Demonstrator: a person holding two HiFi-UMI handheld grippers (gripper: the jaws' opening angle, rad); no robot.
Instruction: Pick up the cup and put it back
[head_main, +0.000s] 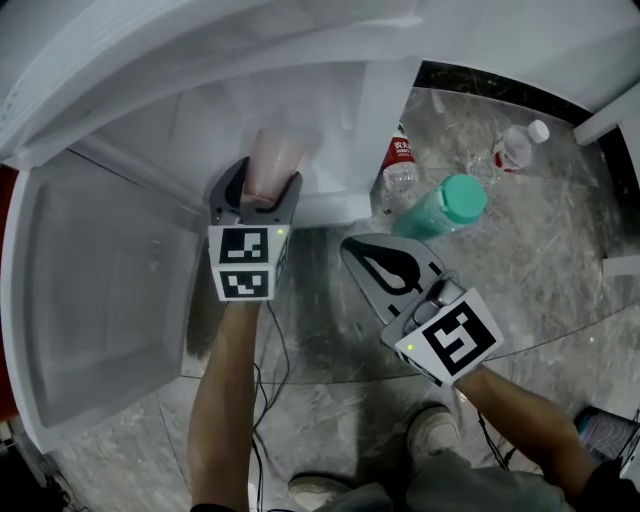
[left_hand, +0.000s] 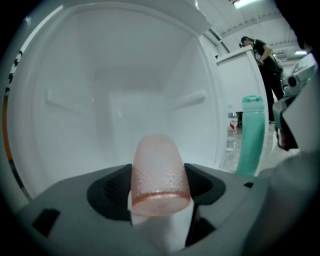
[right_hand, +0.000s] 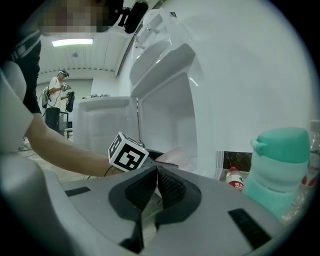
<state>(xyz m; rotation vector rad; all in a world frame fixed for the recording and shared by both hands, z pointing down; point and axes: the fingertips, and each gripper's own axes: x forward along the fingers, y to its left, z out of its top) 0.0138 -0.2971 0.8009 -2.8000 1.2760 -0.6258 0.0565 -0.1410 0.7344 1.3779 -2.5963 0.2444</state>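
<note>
A pink translucent cup (head_main: 272, 165) lies sideways between the jaws of my left gripper (head_main: 262, 192), which is shut on it at the mouth of an open white fridge (head_main: 120, 250). In the left gripper view the cup (left_hand: 159, 172) shows its base toward the camera, with the empty fridge compartment behind it. My right gripper (head_main: 385, 270) hangs to the right, outside the fridge, shut with nothing in it; in its own view the pads (right_hand: 167, 187) meet.
A teal bottle (head_main: 445, 205) stands on the marble floor right of the fridge, with two clear plastic bottles (head_main: 400, 165) (head_main: 512, 150) near it. The fridge door (head_main: 90, 300) swings open to the left. A person (left_hand: 262, 55) stands far off.
</note>
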